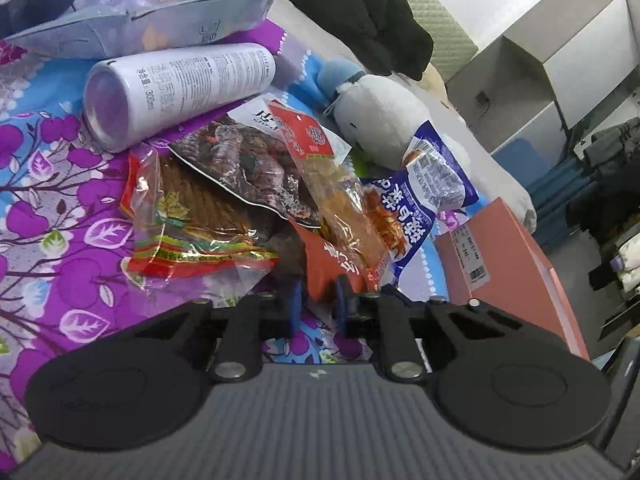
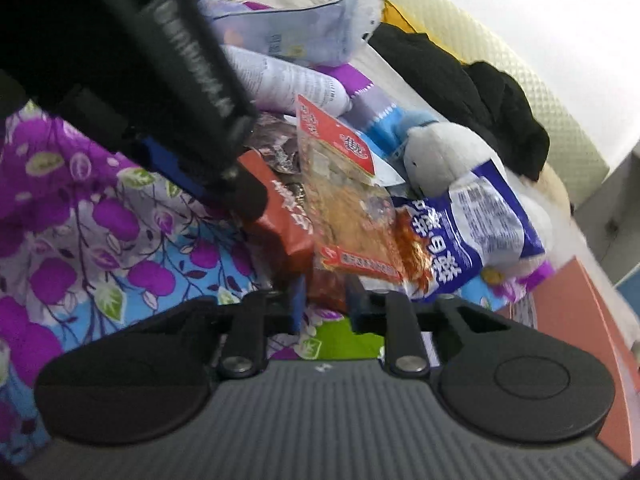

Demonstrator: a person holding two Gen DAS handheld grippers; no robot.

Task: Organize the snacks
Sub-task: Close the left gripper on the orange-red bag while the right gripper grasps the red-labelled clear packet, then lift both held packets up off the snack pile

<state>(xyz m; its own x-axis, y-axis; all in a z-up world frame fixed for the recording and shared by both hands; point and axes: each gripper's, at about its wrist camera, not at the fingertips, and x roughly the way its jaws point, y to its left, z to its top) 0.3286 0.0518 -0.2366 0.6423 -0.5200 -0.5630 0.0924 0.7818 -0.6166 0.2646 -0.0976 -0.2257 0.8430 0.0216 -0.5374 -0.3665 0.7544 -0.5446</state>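
Observation:
A heap of snack packets lies on a purple floral bedspread (image 1: 60, 220). My left gripper (image 1: 319, 300) is shut on the lower corner of an orange-red packet (image 1: 328, 264). In the right wrist view that same orange-red packet (image 2: 280, 220) shows under the left gripper's black finger (image 2: 246, 192). A clear packet with a red label (image 2: 344, 200) lies over the heap. Its dark red lower end fills the gap between the blue pads of my right gripper (image 2: 326, 300), which is shut on it. A blue and white packet (image 1: 424, 192) lies beside them on the right.
A white spray can (image 1: 180, 88) lies behind the heap, under a pale blue bag (image 1: 168, 12). A dark clear packet (image 1: 240, 164) and a red-edged clear packet (image 1: 188, 216) sit to the left. A white plush toy (image 1: 380, 120), black clothing (image 1: 372, 16) and a salmon box (image 1: 500, 256) crowd the right.

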